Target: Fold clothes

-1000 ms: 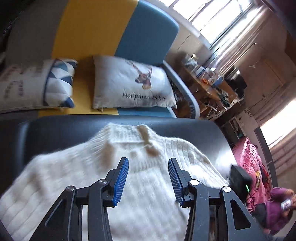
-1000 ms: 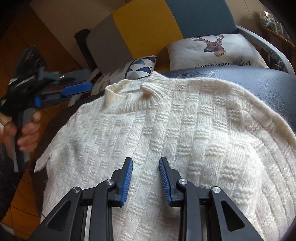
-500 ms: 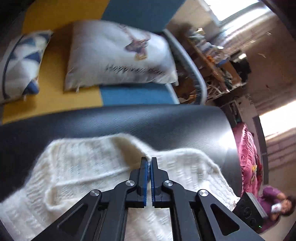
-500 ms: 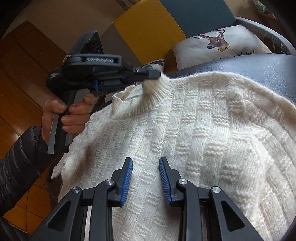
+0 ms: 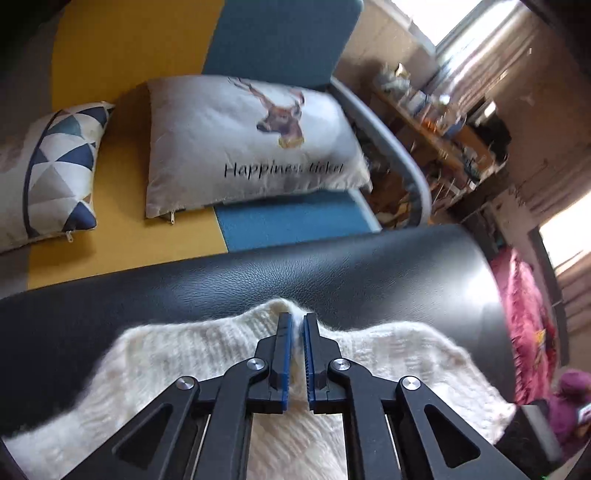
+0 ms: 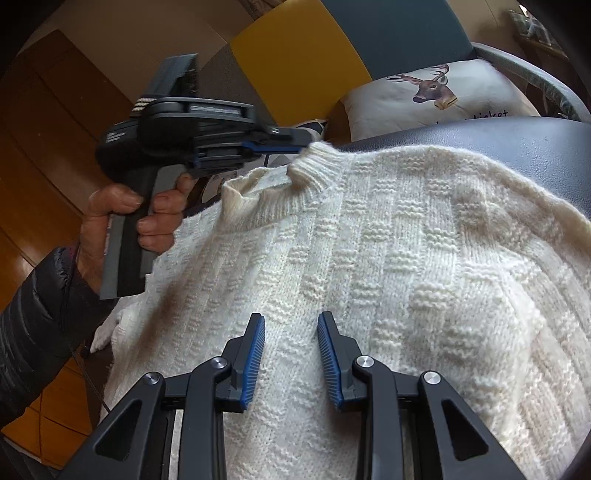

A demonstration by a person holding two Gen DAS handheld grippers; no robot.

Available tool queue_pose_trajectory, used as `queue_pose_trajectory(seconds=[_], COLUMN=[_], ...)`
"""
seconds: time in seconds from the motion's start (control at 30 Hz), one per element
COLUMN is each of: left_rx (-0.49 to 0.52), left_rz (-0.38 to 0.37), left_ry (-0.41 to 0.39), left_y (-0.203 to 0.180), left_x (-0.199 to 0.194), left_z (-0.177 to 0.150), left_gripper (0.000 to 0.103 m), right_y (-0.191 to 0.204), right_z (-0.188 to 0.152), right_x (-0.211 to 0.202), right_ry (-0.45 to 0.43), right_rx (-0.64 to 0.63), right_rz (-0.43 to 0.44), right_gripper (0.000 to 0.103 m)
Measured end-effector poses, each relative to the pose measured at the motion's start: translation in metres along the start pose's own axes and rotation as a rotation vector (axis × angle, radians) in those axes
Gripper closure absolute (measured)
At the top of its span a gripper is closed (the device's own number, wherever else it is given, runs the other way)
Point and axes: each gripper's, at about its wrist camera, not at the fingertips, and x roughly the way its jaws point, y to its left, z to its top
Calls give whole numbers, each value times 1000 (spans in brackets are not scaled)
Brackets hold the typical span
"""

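**Pinching the sweater collar**

Left wrist view: the left gripper (image 5: 297, 325) has its jaws pressed onto a fold of the cream sweater (image 5: 177, 354), which lies on a black leather seat (image 5: 332, 273); the jaws have just eased slightly.

Right wrist view: the right gripper (image 6: 291, 325) hangs over the sweater's chest, jaws partly spread and holding nothing. A hand (image 6: 122, 221) holds the left gripper at the ribbed collar (image 6: 314, 166).

Window (image 5: 436, 14) daylight overexposed, fisheye edges dark
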Motion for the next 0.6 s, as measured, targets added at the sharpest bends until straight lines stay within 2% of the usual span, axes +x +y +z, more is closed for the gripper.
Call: queue_pose_trajectory(seconds=[0.07, 0.1, 0.17, 0.23, 0.27, 0.37, 0.47, 0.6], left_rx=[-55, -70, -87, -84, -76, -82, -96, -79], left_rz=[-38, -31, 10, 65, 98, 155, 174, 180], left_ry=[-68, -99, -155, -175, -181, -179, -168, -168], left_y=[15, 23, 39, 53, 57, 72, 83, 92], left_x=[-32, -49, -81, -102, -108, -119, -117, -113], left_z=[-6, -14, -37, -63, -76, -110, -128, -140], left_gripper=[81, 75, 73, 73, 72, 71, 70, 70], right_y=[-2, -2, 2, 8, 11, 28, 32, 28], right_z=[2, 4, 14, 38, 49, 90, 124, 145], right_x=[-1, -1, -2, 2, 5, 32, 75, 132], right_ry=[3, 8, 16, 0, -7, 12, 78, 189], right_rx=[10, 14, 21, 70, 95, 118, 200, 320], right_rz=[6, 4, 2, 116, 176, 235, 226, 237], right_gripper=[73, 73, 70, 68, 67, 62, 60, 58])
